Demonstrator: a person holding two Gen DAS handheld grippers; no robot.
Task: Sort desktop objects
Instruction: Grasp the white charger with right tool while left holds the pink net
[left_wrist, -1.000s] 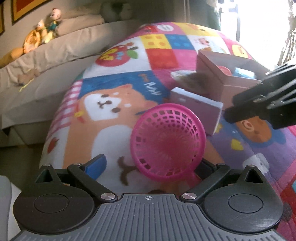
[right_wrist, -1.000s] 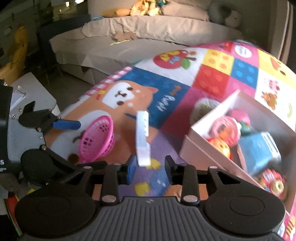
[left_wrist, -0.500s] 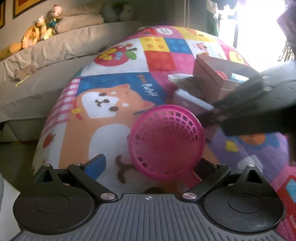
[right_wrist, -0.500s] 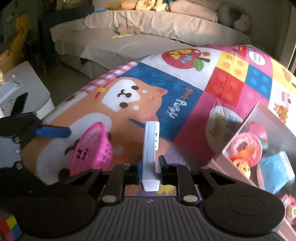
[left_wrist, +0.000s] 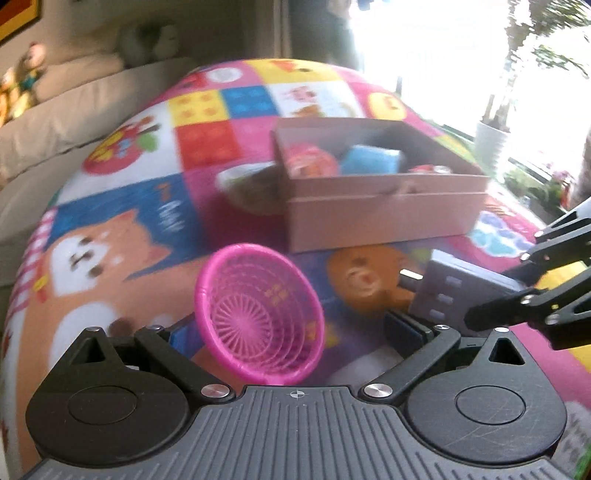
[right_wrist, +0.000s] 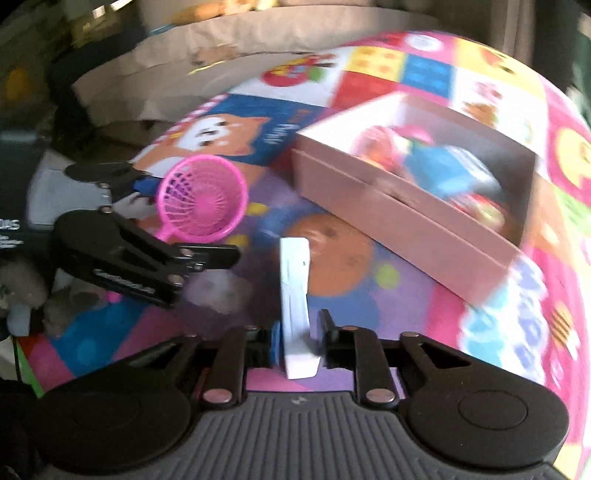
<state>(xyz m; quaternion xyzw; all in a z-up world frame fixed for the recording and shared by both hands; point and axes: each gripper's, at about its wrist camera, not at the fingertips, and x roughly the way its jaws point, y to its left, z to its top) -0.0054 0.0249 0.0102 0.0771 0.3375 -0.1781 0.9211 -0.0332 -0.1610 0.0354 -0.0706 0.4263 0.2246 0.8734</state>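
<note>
1 pink basket (left_wrist: 258, 314) is held between the left gripper's (left_wrist: 291, 325) wide-set fingers. 1 white block (right_wrist: 295, 306) is clamped upright in the right gripper (right_wrist: 297, 339), whose jaws have just been opening slightly; 1 pink box (left_wrist: 380, 210) is seen beyond.

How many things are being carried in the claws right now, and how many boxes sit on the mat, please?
Pink basket, held by the left claw: 1
White block, held between the right claw's fingers: 1
Open cardboard box on the play mat, with toys inside: 1
Total: 3
</note>
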